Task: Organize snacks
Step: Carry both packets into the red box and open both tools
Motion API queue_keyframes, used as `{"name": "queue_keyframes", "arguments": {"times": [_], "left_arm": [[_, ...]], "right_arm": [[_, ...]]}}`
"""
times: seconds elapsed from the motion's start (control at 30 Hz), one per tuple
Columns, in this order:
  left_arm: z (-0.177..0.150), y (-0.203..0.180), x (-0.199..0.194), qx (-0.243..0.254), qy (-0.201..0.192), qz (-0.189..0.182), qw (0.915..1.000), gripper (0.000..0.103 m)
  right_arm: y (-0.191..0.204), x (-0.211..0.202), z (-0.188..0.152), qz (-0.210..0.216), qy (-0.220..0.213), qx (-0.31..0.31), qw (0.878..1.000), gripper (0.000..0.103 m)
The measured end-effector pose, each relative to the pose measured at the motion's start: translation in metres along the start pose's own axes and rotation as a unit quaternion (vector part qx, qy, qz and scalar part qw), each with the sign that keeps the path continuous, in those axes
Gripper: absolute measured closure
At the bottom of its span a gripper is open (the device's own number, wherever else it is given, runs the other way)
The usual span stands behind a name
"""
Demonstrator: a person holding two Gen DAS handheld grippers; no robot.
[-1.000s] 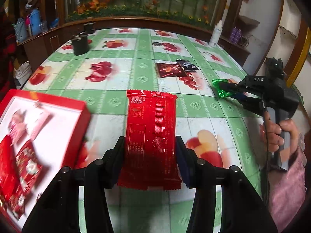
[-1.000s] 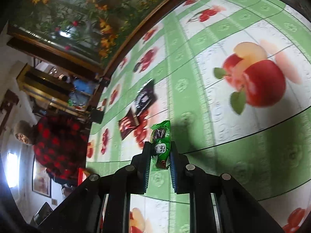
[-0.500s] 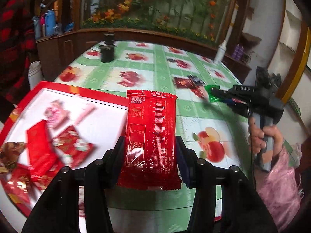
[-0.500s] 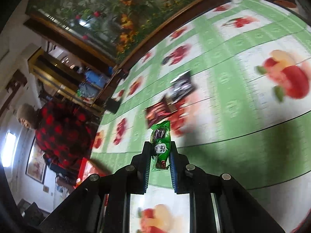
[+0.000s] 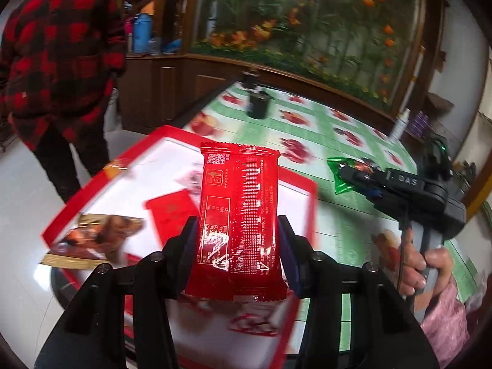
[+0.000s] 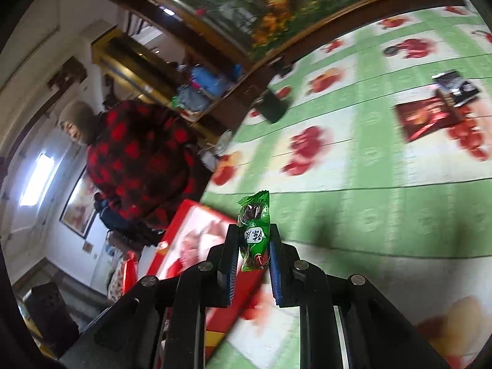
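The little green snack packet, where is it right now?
The green packet is pinched in the right gripper, held in the air over the fruit-print tablecloth, just beside the red tray.

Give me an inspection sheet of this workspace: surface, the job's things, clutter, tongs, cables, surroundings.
Surface: table under a green fruit-print cloth.
Job's things: red-rimmed tray holding several packets; dark red packet and black packet lying on the cloth.
Clutter: black cup, white bottle.
Tongs: left tongs shut on a red packet; right tongs shut on a green packet.
Cables: thin black cable hanging at the right handle.
Surroundings: person in red plaid; flower mural.
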State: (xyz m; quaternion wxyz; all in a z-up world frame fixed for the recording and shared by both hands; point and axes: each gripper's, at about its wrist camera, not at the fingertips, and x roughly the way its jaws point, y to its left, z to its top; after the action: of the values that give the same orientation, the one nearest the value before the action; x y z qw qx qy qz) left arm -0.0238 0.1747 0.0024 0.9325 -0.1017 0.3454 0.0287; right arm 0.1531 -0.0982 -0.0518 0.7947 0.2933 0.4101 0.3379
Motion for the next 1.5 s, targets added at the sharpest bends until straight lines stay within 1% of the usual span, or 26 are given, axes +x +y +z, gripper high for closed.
{"name": "queue_keyframes", "arguments": {"times": [0.1, 0.23, 0.33, 0.43, 0.53, 0.7, 0.77, 0.8, 0.83, 0.87, 0.9, 0.97, 1.07, 1.23, 1.5], "left_arm": [[-0.001, 0.017, -0.003, -0.016, -0.003, 0.006, 0.9999, 0.055], [-0.003, 0.03, -0.006, -0.025, -0.007, 0.017, 0.9995, 0.055], [-0.004, 0.038, -0.01, -0.03, -0.014, 0.023, 0.9992, 0.055], [-0.005, 0.044, -0.011, -0.032, -0.019, 0.032, 0.9988, 0.055], [-0.005, 0.052, -0.011, -0.039, -0.015, 0.036, 0.9985, 0.055], [-0.005, 0.06, -0.009, -0.045, -0.014, 0.042, 0.998, 0.055], [-0.005, 0.063, -0.009, -0.048, -0.012, 0.035, 0.9982, 0.055], [-0.006, 0.065, -0.009, -0.053, -0.013, 0.035, 0.9979, 0.055], [-0.006, 0.066, -0.009, -0.058, -0.016, 0.04, 0.9974, 0.055], [-0.006, 0.066, -0.009, -0.057, -0.017, 0.041, 0.9974, 0.055], [-0.006, 0.065, -0.008, -0.055, -0.015, 0.04, 0.9976, 0.055], [-0.006, 0.064, -0.006, -0.053, -0.011, 0.041, 0.9977, 0.055], [-0.007, 0.057, -0.004, -0.044, -0.005, 0.04, 0.9982, 0.055], [-0.009, 0.044, -0.003, -0.026, 0.002, 0.037, 0.999, 0.055], [-0.011, 0.031, -0.004, -0.013, 0.013, 0.035, 0.9992, 0.055]], "right_arm": [[0.013, 0.01, -0.008, 0.019, 0.0, 0.0, 1.0, 0.086], [0.028, 0.019, -0.016, 0.044, -0.003, -0.003, 0.999, 0.086], [0.041, 0.034, -0.025, 0.064, 0.008, -0.004, 0.998, 0.086], [0.055, 0.047, -0.033, 0.069, 0.021, -0.019, 0.997, 0.085], [0.07, 0.062, -0.044, 0.071, 0.036, -0.038, 0.996, 0.085], [0.088, 0.07, -0.057, 0.078, 0.046, -0.061, 0.994, 0.082], [0.092, 0.068, -0.061, 0.084, 0.045, -0.065, 0.993, 0.081], [0.092, 0.067, -0.061, 0.089, 0.043, -0.065, 0.993, 0.08], [0.092, 0.065, -0.059, 0.094, 0.041, -0.063, 0.993, 0.07], [0.09, 0.062, -0.058, 0.095, 0.036, -0.056, 0.993, 0.055], [0.087, 0.059, -0.056, 0.094, 0.028, -0.047, 0.994, 0.05], [0.082, 0.054, -0.054, 0.091, 0.015, -0.035, 0.995, 0.05], [0.077, 0.05, -0.052, 0.091, 0.01, -0.024, 0.995, 0.05], [0.079, 0.048, -0.054, 0.087, 0.019, -0.032, 0.996, 0.05], [0.079, 0.043, -0.053, 0.087, 0.015, -0.031, 0.996, 0.05]]}}
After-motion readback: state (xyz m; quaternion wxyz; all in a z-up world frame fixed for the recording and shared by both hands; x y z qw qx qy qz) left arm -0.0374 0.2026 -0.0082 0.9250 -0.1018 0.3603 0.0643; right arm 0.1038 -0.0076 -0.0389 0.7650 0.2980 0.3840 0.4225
